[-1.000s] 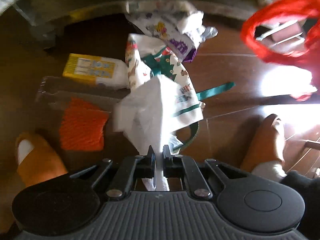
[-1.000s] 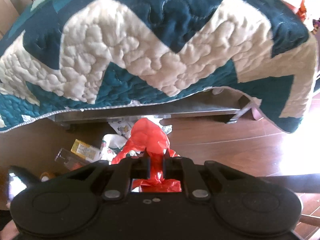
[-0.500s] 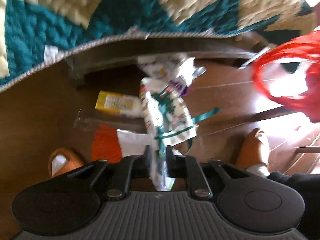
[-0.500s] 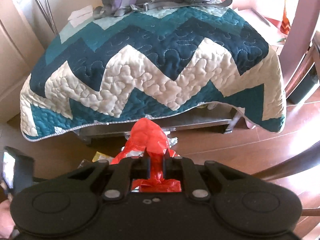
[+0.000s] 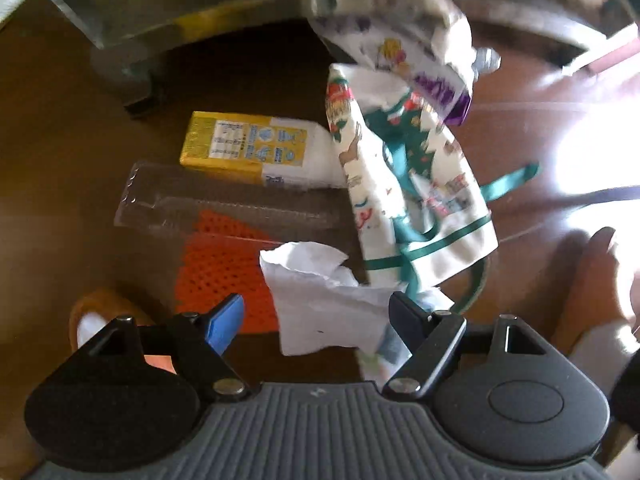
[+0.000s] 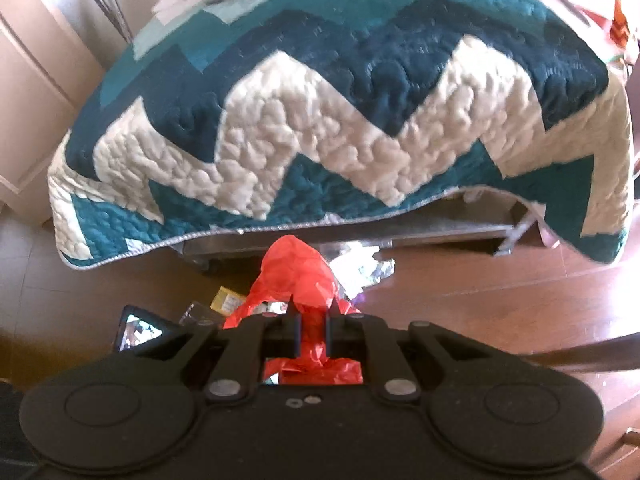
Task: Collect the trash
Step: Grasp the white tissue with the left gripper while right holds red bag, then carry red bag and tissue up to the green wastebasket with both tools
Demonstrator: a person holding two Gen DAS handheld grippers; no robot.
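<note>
The left tool point(image 5: 316, 320) has just spread its jaws apart, leaving the crumpled white tissue point(image 5: 320, 300) loose between them above the dark wooden floor point(image 5: 80, 160) (seemingly dropped, not bagged), while the right tool point(image 6: 311, 324) stays clamped on the thin red plastic bag point(image 6: 298, 276).

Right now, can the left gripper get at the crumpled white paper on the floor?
Probably yes. The left gripper is open, pointing down, and the crumpled white paper lies between its fingers with nothing over it. Only the printed gift bag crowds its right edge.
</note>
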